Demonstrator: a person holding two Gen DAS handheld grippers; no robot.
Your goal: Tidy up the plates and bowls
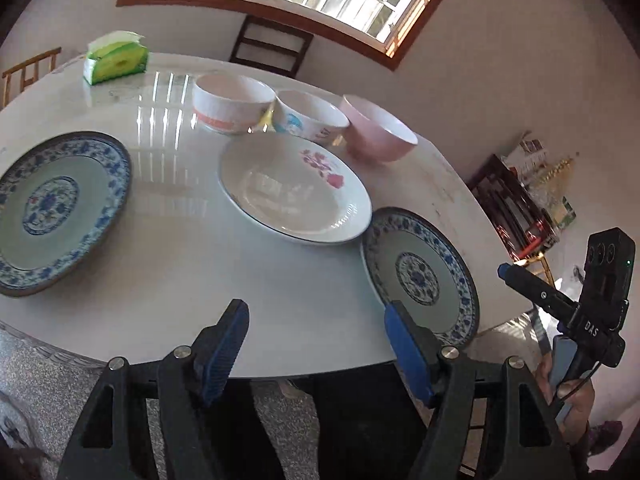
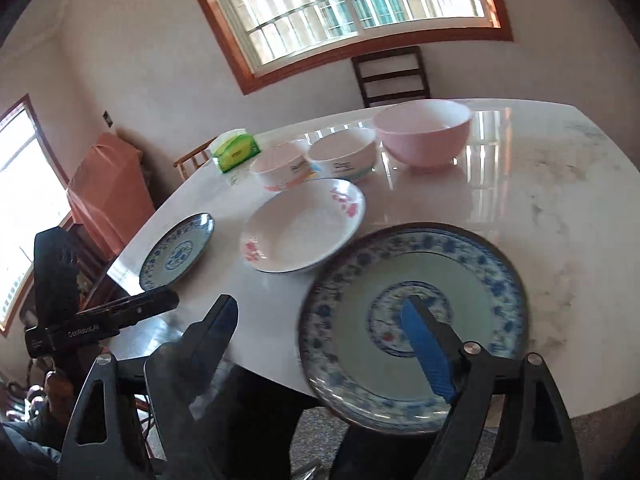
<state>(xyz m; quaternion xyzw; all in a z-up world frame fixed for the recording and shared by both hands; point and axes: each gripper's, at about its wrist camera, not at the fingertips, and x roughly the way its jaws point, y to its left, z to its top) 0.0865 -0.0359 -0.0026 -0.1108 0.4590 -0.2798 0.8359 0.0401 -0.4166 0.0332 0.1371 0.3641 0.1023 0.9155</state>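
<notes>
Marble table [image 1: 168,264]: white and glossy; we see window bars mirrored on it.
Plates: white flowered plate [image 1: 294,190] mid-table, a blue-patterned plate [image 1: 60,208] on each side, the right one [image 2: 416,320] overhanging the near edge.
Bowls: two white bowls [image 1: 232,102] and a pink bowl [image 1: 378,128] behind.
Tissue box [image 1: 116,58]: green, far corner.
Our left gripper [image 1: 316,344]: wide, empty.
Our right gripper [image 2: 320,336]: wide, empty, blurred.
</notes>
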